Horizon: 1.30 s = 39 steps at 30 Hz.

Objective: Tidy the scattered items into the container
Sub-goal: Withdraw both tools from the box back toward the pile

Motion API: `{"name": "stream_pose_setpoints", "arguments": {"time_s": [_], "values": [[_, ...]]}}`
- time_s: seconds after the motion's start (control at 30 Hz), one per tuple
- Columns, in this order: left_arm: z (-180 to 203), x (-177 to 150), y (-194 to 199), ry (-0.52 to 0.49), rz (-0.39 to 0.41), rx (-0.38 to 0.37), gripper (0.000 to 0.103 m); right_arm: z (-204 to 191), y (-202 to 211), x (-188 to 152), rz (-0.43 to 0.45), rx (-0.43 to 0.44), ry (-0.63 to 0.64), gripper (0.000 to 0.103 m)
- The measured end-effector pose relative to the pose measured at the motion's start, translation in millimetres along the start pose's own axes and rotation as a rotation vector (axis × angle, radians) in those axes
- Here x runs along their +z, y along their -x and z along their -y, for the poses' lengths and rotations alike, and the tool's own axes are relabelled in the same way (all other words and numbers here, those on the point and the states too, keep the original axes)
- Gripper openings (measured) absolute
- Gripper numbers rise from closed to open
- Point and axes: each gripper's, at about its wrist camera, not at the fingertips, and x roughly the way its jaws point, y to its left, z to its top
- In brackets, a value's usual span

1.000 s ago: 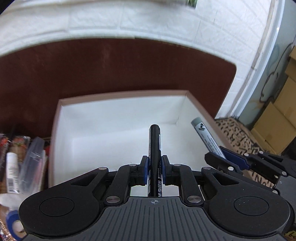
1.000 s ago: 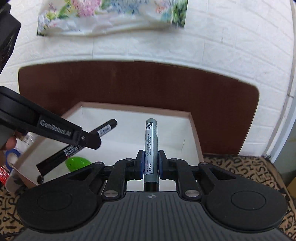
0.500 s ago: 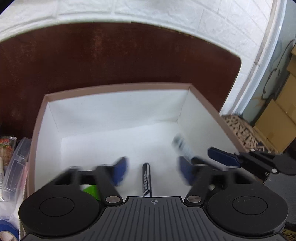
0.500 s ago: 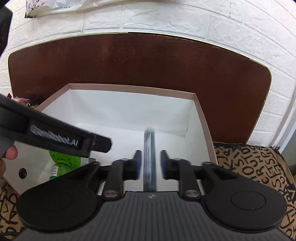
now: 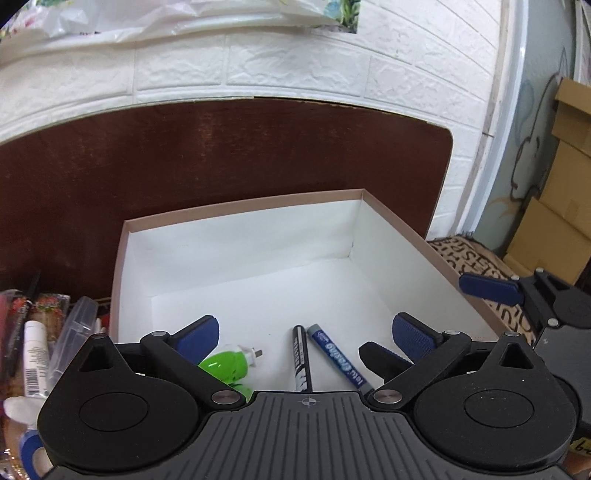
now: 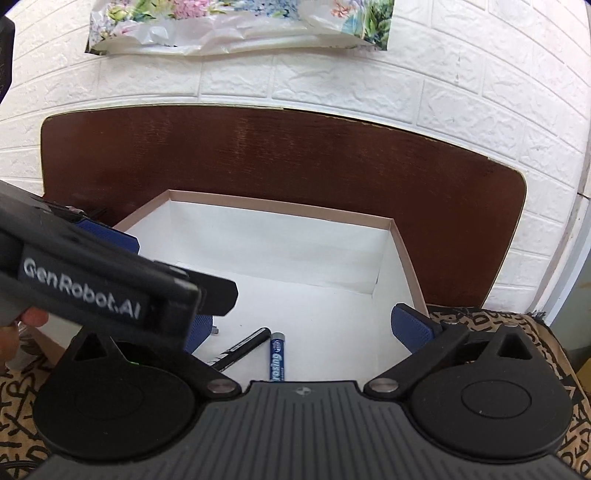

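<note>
Both wrist views look down (closely) into the box (image 5: 236, 218).

We see a white brick-pattern wall (image 6: 369, 85) behind a dark brown wooden board (image 6: 295, 155) with rounded corners. A floral plastic sheet (image 6: 236, 22) hangs near the top. To the right stand cardboard boxes (image 5: 554, 206); a letter-patterned cloth (image 6: 480, 325) covers the surface.

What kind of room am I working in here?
Probably a home or a casual workroom: a white brick-pattern wall, a dark brown wooden board leaning against it, a letter-print cloth on the surface, and stacked cardboard boxes beside it.
</note>
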Motion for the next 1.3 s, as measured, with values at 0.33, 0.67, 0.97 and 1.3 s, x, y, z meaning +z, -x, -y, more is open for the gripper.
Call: {"name": "stream_pose_setpoints", "arguments": {"time_s": [0.33,0.67,0.97,1.3], "values": [[1.1,-10.1,55.2,0.001,0.056,0.012,0.103,-20.0,49.2,5.6,0.06,0.018,0.019,0.103],[-15.7,-82.3,126.1,0.081,0.088,0.077,0.103,-78.9,100.7,-25.9,0.064,0.128,0.041,0.103],[-70.7,-179.4,169.0,0.232,0.025,0.165,0.103,-168.2,112.9,-81.2,0.009,0.309,0.089,0.103],[-150.4,-226.0,219.2,0.279,0.053,0.431,0.103,-244.1,95.3,-93.0,-0.039,0.475,0.113,0.102]]}}
